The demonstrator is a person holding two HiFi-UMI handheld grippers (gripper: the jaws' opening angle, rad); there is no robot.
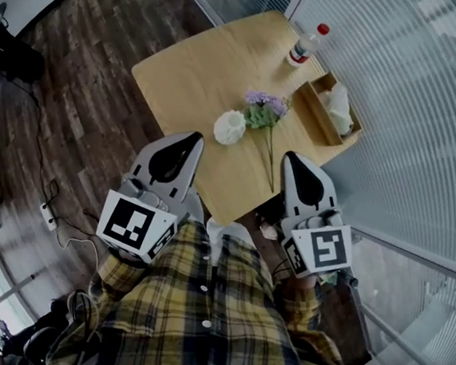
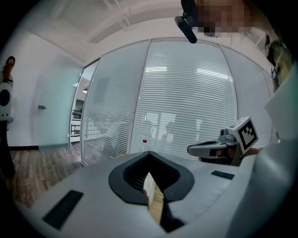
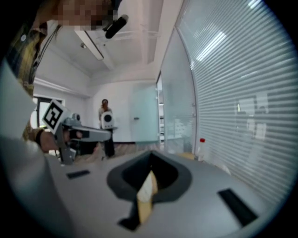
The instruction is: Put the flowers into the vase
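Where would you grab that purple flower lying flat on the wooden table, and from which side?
Probably the bare green stem of the purple flower bunch, about midway, coming down from above. It lies flat with its blossoms next to the white round vase, so the stem is the slim, unobstructed part.

We get soft, even daylight from the blinds (image 1: 429,93) at right; the flowers (image 1: 265,107) barely shadow the table (image 1: 191,70). Both gripper views bulge, darken at the corners and blur close up.
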